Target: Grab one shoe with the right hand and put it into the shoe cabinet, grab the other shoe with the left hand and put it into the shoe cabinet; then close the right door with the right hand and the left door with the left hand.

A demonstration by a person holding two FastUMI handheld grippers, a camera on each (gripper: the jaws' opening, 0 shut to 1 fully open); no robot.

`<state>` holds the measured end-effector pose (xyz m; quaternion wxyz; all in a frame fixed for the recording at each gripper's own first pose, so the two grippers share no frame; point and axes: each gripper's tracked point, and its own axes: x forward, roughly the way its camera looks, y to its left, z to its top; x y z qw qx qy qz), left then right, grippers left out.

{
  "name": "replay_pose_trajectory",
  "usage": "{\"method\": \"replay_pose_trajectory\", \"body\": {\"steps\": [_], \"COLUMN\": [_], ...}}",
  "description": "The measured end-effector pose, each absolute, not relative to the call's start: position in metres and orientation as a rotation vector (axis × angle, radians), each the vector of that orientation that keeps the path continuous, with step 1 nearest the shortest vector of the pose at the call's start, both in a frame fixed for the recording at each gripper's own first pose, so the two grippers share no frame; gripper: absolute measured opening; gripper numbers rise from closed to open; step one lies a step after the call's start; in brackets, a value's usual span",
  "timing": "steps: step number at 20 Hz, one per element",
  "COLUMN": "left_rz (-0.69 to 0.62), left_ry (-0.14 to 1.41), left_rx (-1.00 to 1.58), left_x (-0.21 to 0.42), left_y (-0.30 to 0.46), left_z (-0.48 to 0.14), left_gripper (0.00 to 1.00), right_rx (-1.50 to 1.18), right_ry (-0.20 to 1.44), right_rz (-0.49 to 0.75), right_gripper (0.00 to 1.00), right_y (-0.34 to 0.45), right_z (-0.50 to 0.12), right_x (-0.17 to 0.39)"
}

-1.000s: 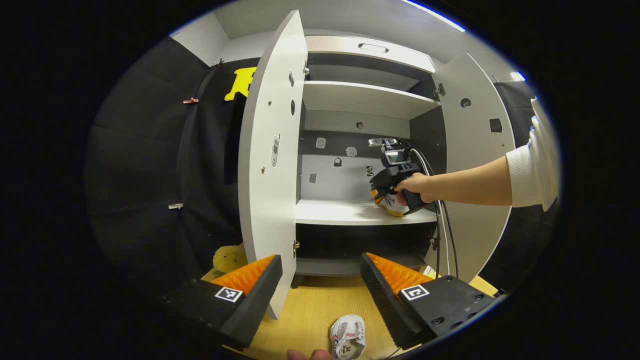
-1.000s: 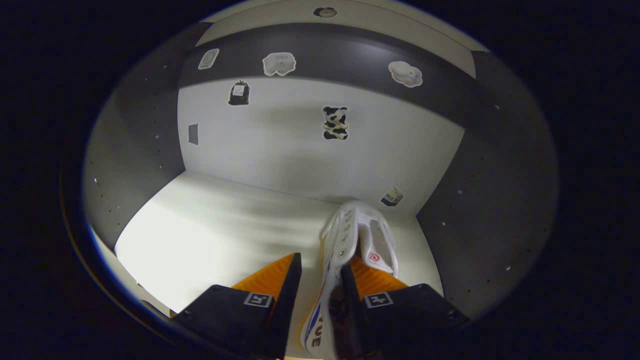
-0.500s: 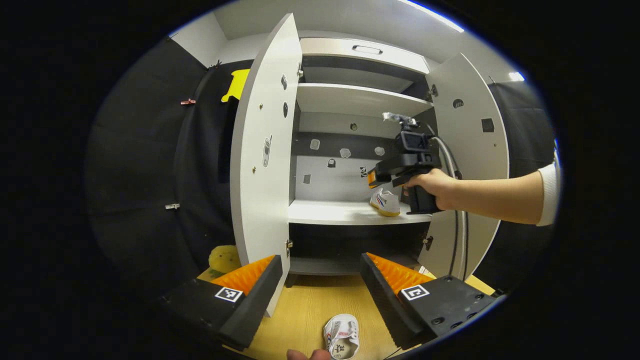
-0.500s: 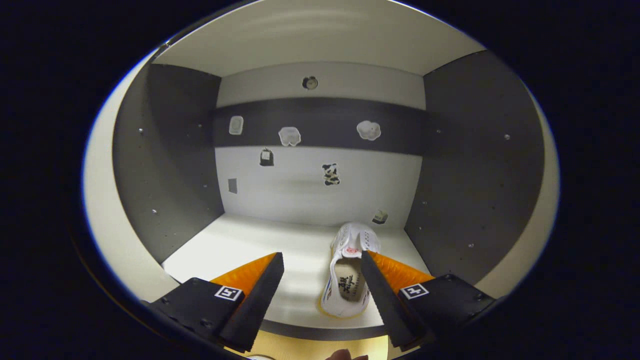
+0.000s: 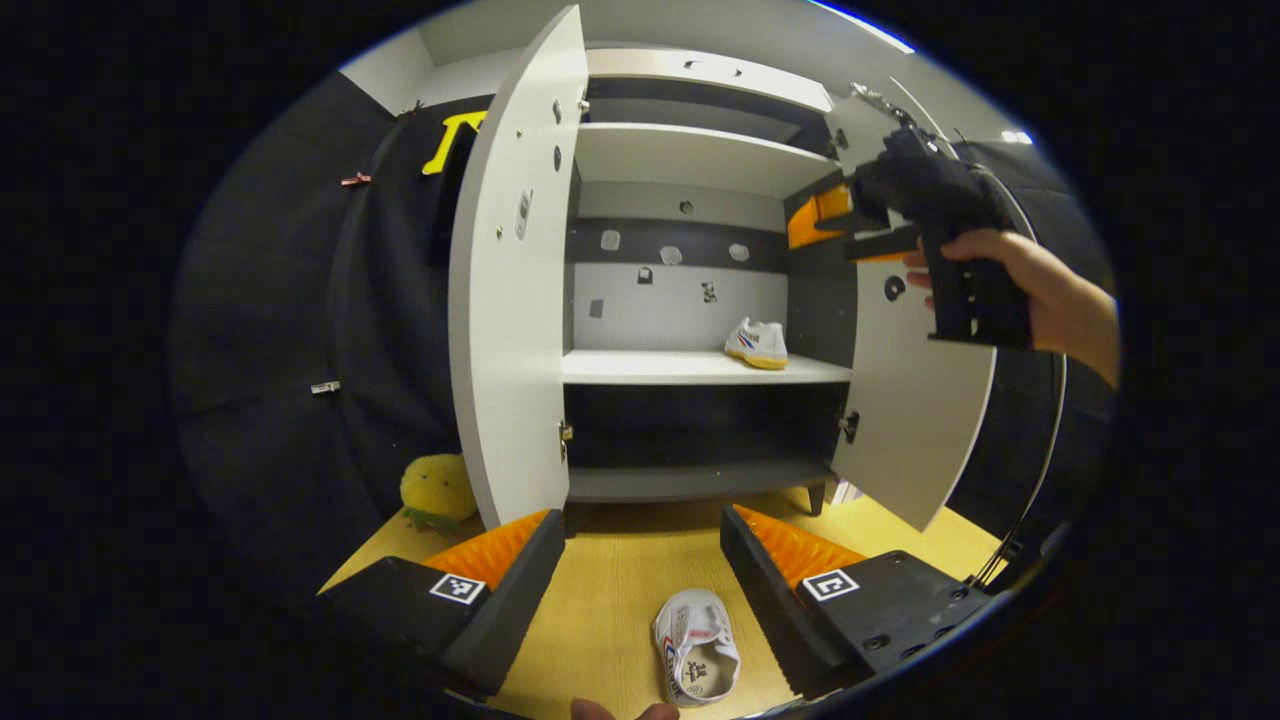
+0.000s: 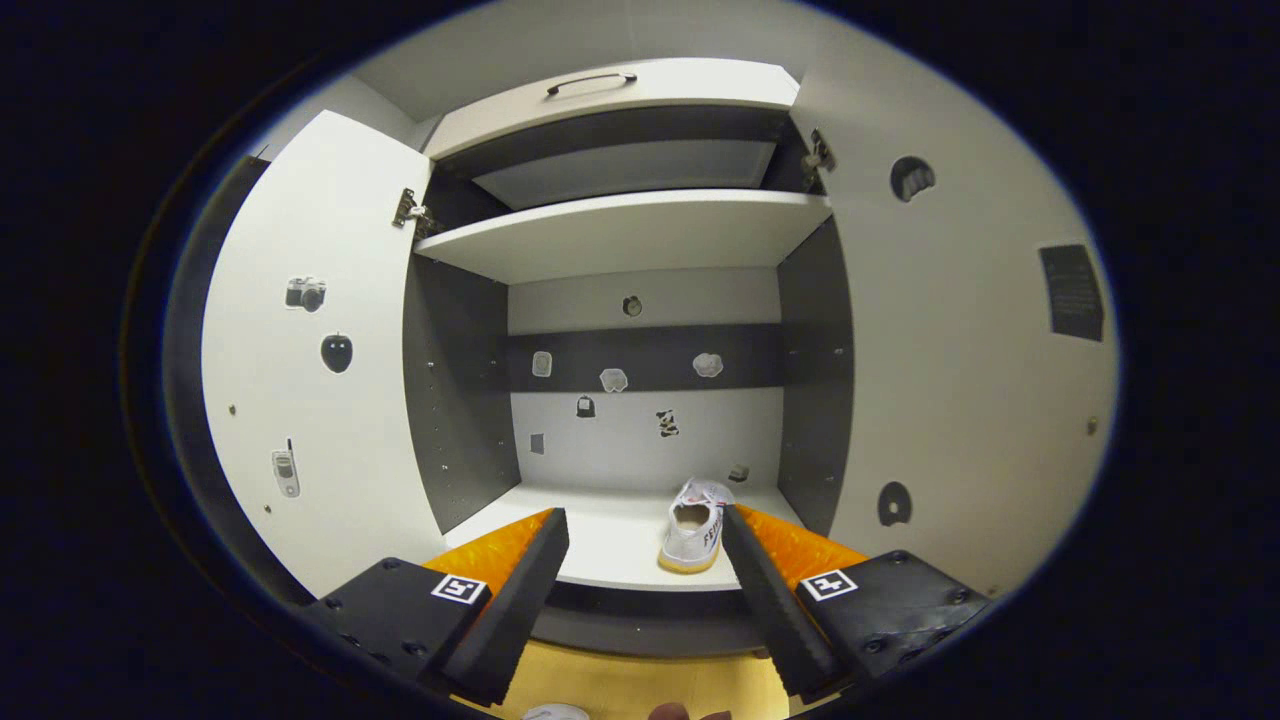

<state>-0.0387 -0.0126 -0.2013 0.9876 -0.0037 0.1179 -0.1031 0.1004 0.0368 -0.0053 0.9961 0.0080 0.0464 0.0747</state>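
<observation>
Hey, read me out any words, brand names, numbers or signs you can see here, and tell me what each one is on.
No text is clear enough to quote.
Shoe on the shelf: lettering on its side, too small to read.
Shoe on the floor: print on the insole, blurred.
Dark label on the right door: unreadable.
Left gripper and right gripper: square code tags, no words.
Stickers on the left door: pictures only.

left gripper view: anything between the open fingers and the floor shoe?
No. The shoe lies on bare wooden floor between the left gripper's open fingers.
</observation>
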Motion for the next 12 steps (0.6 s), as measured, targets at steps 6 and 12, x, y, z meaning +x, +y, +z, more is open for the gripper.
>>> {"method": "replay_pose_trajectory", "body": {"steps": [6, 12], "left_rz": [-0.286, -0.362], "left_ry": [0.421, 0.575], "left_rx": [0.023, 0.035], "left_x": [-0.071, -0.073], "left_y": [-0.029, -0.051], "left_z": [-0.312, -0.405], "left_gripper": [0.86, 0.65], "right_rx": [0.000, 0.005], "right_ry": [0.096, 0.097], "right_rz": [0.143, 0.139], "right_gripper": [0.98, 0.98], "right_y": [0.014, -0.005], "right_z": [-0.005, 0.011], "right_x": [0.052, 0.022]}}
